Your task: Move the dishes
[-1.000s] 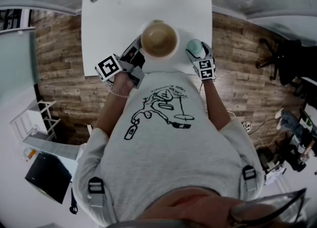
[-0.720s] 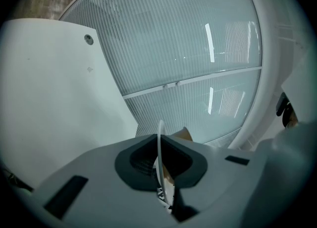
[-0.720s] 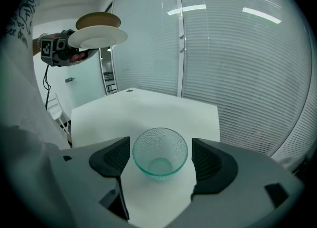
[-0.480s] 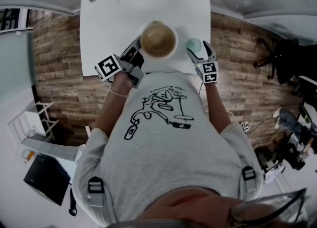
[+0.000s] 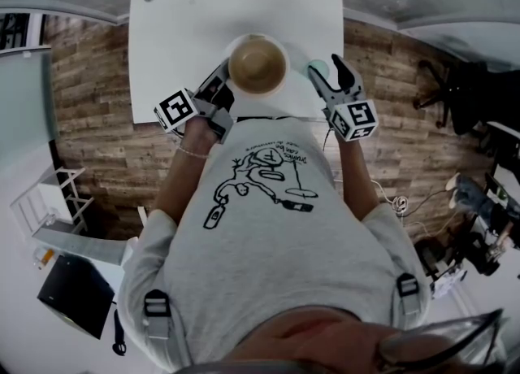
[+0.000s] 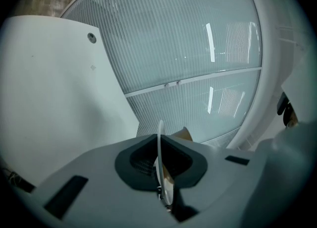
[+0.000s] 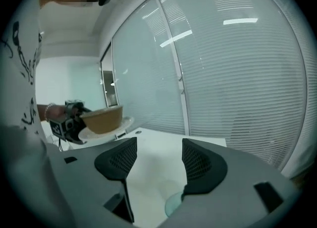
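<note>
Carrying step: left gripper (image 5: 219, 84) clamped the plate (image 5: 281, 93) with bowl (image 5: 257, 62) above the table (image 5: 187, 31). Right gripper (image 7: 158, 162), empty, jaws apart and just narrowing, hung over a cup (image 7: 172, 204). Next probably needed a level set-down.

office-like room, ribbed glass partition walls (image 7: 237, 73), plain white rectangular table (image 5: 187, 31), wood-plank floor (image 5: 89, 80), black swivel chair (image 5: 457, 94) at right edge
</note>
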The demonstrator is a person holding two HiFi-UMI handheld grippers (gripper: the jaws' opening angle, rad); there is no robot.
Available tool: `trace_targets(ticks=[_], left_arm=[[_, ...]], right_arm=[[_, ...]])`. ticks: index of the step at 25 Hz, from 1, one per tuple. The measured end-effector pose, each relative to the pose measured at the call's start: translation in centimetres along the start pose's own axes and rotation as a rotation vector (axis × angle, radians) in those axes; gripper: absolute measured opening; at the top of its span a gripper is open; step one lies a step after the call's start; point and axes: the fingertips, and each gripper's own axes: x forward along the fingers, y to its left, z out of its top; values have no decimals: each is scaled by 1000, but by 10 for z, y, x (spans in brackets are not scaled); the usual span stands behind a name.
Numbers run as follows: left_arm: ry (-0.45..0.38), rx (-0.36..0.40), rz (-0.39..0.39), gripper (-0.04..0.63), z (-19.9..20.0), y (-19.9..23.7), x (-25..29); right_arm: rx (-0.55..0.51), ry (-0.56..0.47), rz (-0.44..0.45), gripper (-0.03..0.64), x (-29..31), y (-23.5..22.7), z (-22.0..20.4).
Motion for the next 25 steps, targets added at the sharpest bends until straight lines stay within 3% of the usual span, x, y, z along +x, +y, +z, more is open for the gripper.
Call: trace_targets(ticks=[8, 16, 25], left_arm=[[5, -1, -5, 12, -2, 3, 0], [1, -2, -8, 12, -5, 4, -5], [-11, -6, -29, 12, -4, 2, -6]], right_arm=[[125, -80, 171, 222, 0, 40, 73], [87, 16, 257, 190, 12, 75, 91], [61, 150, 301, 190, 36, 100, 77]])
